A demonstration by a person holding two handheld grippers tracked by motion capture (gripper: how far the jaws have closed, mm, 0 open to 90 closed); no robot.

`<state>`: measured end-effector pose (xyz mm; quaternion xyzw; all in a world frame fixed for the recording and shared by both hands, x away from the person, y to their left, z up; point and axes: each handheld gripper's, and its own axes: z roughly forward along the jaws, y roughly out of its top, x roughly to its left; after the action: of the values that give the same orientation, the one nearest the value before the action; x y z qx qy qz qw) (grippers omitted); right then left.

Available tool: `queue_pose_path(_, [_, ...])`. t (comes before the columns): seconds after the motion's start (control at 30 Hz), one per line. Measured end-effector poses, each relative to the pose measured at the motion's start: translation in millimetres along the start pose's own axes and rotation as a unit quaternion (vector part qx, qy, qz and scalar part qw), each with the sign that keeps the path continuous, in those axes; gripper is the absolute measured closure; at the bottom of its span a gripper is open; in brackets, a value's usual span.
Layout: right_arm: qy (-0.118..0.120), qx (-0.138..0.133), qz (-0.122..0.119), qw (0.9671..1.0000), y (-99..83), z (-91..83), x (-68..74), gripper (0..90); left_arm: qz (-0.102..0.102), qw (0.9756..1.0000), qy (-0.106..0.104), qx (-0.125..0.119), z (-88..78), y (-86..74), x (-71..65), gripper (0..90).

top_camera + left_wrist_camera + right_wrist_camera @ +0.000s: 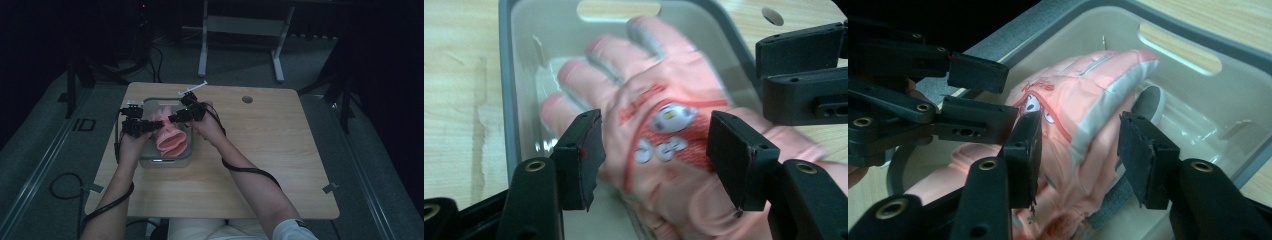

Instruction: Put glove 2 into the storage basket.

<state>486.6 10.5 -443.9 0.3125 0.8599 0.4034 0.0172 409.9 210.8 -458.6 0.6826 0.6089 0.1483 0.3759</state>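
Both pairs of jaws are standing apart, gripping nothing: the left gripper (654,155) and right gripper (1079,155) are straddling a pink glove (659,130) with grey finger panels and red printing, lying in a grey tub (150,161).

Pink glove (659,125) — printed back up — lies in the grey bin (506,85).
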Motion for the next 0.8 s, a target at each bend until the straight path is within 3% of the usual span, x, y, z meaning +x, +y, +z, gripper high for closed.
queue_pose_path(0.2, [0.006,-0.007,-0.005,0.9999,0.5,-12.0,0.8,48.5,0.039,0.9991,0.001,-0.016,-15.1,1.4,-17.8,39.1])
queue_pose_path(0.4, [0.003,-0.022,-0.015,0.9996,-6.2,-32.0,0.9,46.3,0.058,0.9976,-0.030,-0.024,-23.0,-1.0,-36.6,39.1])
queue_pose_path(0.53, [0.013,-0.028,-0.018,0.9994,-11.5,-43.3,-0.9,37.9,0.057,0.9964,-0.052,-0.035,-25.3,-2.6,-48.1,39.1])
queue_pose_path(0.63, [0.019,-0.025,-0.030,0.9990,-17.8,-49.2,-1.6,32.9,0.078,0.9946,-0.055,-0.040,-26.5,-4.5,-62.8,39.0])
queue_pose_path(0.8, [0.026,-0.042,-0.026,0.9985,-27.9,-65.9,-10.2,26.3,0.098,0.9926,-0.056,-0.045,-27.7,-6.6,-79.4,37.0])
